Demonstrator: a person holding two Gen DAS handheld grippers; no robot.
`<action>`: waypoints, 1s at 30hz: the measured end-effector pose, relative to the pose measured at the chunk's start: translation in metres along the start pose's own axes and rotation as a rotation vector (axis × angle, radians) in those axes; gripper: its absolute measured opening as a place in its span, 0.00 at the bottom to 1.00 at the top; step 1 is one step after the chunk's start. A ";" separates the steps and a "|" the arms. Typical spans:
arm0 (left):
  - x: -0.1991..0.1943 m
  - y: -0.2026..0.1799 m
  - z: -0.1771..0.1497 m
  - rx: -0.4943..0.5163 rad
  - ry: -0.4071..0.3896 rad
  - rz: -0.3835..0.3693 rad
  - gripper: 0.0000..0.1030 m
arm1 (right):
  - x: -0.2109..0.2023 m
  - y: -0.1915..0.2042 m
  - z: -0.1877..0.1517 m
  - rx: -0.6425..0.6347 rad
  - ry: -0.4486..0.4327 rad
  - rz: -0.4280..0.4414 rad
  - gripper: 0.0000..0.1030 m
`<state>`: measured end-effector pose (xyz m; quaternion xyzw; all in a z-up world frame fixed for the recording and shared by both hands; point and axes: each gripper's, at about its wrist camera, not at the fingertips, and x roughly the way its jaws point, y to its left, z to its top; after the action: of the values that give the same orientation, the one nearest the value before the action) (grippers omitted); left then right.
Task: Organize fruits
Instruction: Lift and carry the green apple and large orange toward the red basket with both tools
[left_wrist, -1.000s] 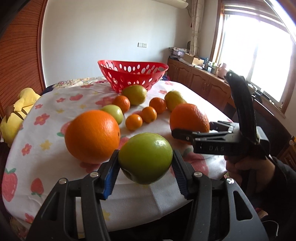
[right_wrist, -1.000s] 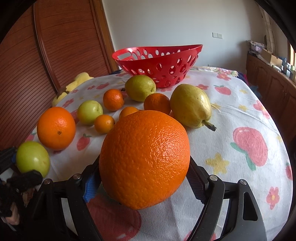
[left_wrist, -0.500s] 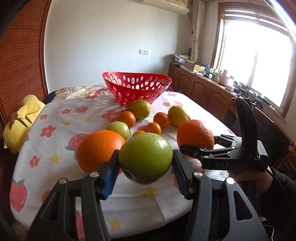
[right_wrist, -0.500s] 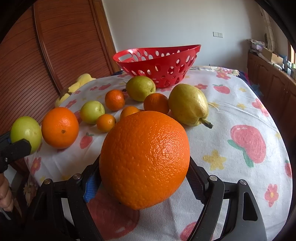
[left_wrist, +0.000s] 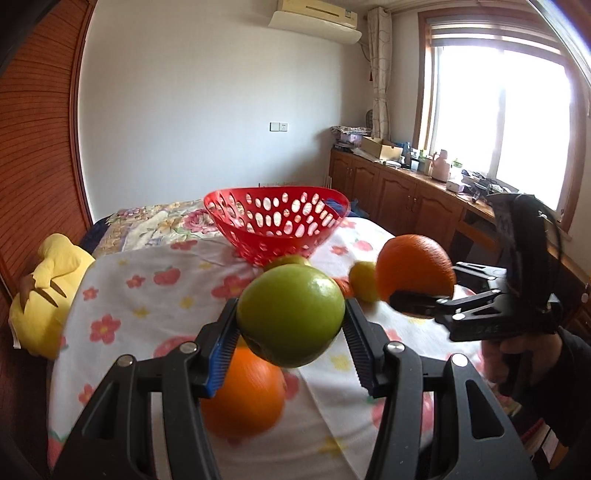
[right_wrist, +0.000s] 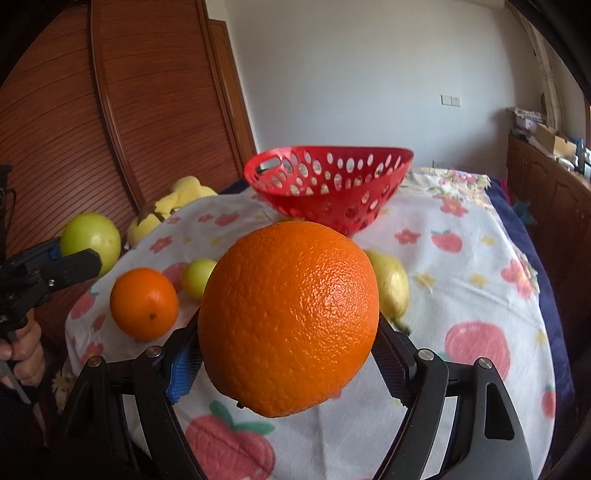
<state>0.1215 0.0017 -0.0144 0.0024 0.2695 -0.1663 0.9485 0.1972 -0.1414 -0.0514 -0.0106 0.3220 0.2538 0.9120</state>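
Left gripper (left_wrist: 290, 326) fingers clamp green apple (left_wrist: 290, 315); right gripper (right_wrist: 288, 354) fingers clamp large orange (right_wrist: 289, 317); red basket (right_wrist: 328, 184) beyond.

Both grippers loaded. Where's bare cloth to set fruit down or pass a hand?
Free: cloth right of the pear, out to the table's right edge, and left of the red basket toward the yellow plush. Crowded: in front of the basket, around the loose orange.

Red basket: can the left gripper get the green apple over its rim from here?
Probably yes. The left gripper, shut on the green apple, is lifted clear of the table, and nothing stands between it and the red basket ahead.
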 end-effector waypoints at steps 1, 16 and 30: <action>0.004 0.004 0.005 -0.004 0.001 0.002 0.53 | 0.001 -0.002 0.007 -0.002 -0.004 0.000 0.80; 0.044 0.051 0.068 -0.029 -0.012 0.026 0.53 | 0.049 -0.004 0.115 -0.143 -0.017 -0.022 0.81; 0.103 0.077 0.094 -0.028 0.029 0.014 0.53 | 0.156 -0.033 0.138 -0.204 0.212 -0.077 0.80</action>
<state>0.2767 0.0335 0.0070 -0.0064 0.2857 -0.1558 0.9455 0.3969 -0.0739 -0.0390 -0.1421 0.3886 0.2477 0.8760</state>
